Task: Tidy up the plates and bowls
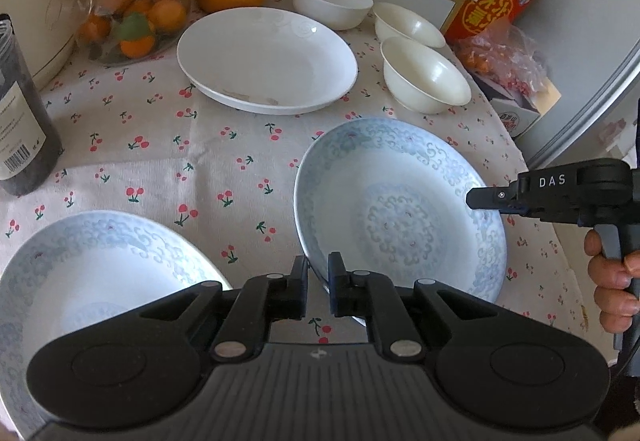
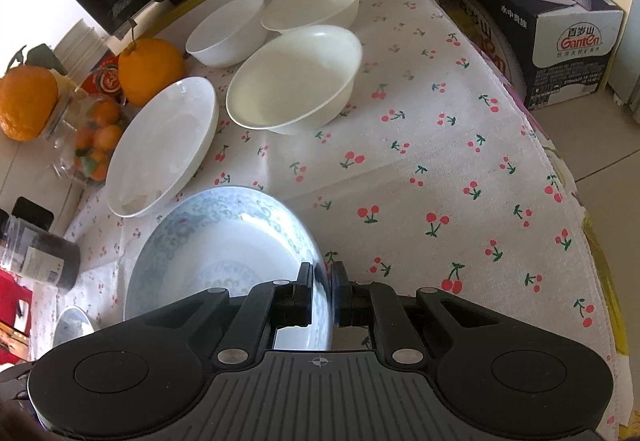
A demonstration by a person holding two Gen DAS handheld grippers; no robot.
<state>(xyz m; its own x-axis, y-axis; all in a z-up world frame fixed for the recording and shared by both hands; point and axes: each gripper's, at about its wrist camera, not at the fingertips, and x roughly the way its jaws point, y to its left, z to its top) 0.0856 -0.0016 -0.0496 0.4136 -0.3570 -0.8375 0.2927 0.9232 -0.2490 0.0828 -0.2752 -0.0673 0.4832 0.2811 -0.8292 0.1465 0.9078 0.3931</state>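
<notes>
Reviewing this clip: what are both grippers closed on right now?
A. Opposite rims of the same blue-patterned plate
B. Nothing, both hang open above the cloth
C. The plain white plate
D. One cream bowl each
A. The left gripper pinches the near rim of the blue-patterned plate, and the right gripper pinches its opposite rim; the white plate and the bowls sit untouched.

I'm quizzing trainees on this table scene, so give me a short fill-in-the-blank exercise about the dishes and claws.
1. Both claws, left claw and right claw, grip the rim of the same ____-patterned plate.
2. The number of white bowls is ____.
3. The tablecloth is printed with ____.

Missing words: blue; three; cherries
</notes>
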